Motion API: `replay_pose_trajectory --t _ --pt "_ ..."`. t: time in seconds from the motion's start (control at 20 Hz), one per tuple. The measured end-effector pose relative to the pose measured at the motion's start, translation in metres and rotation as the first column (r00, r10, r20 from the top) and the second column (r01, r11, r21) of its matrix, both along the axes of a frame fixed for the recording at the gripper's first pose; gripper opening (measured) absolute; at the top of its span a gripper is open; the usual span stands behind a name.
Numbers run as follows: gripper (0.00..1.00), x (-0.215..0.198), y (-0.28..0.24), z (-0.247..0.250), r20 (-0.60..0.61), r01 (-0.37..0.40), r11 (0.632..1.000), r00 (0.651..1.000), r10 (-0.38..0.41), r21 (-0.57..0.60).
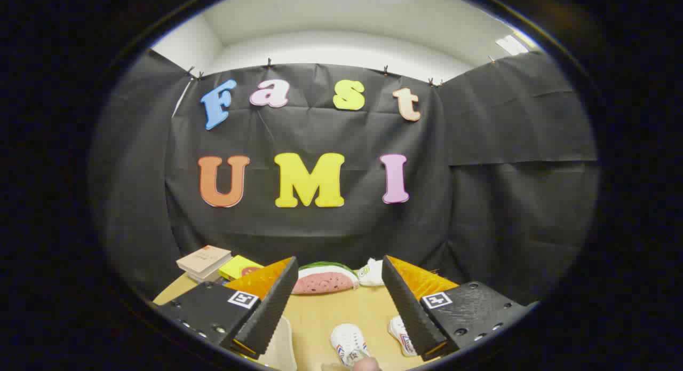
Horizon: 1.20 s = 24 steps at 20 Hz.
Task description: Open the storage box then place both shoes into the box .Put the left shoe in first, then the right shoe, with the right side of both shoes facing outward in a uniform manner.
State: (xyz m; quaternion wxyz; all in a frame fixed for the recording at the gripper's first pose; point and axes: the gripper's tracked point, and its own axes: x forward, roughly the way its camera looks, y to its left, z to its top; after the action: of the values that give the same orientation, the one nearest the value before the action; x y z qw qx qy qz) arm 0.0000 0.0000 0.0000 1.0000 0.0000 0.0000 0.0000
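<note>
My gripper (339,275) is open, held above the wooden table (331,315), with nothing between its fingers. Two small white shoes with red and blue stripes lie on the table below the fingers: one shoe (348,340) sits under the gap, the other shoe (401,336) lies beside the right finger and is partly hidden by it. A pale curved edge of the storage box (280,341) peeks out under the left finger; I cannot tell if it is open. A fingertip (367,364) of a person touches the nearer shoe.
At the table's far side lie a watermelon-slice cushion (325,279), a small white soft toy (371,273), a yellow box (239,267) and a stack of books (204,261). Black cloth walls close the booth behind and to both sides.
</note>
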Motion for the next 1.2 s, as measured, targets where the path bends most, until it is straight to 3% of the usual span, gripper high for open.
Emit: replay_pose_trajectory --t 1.2 --pt "0.95 -0.017 0.025 0.026 0.048 -0.153 0.987 0.987 0.155 -0.044"
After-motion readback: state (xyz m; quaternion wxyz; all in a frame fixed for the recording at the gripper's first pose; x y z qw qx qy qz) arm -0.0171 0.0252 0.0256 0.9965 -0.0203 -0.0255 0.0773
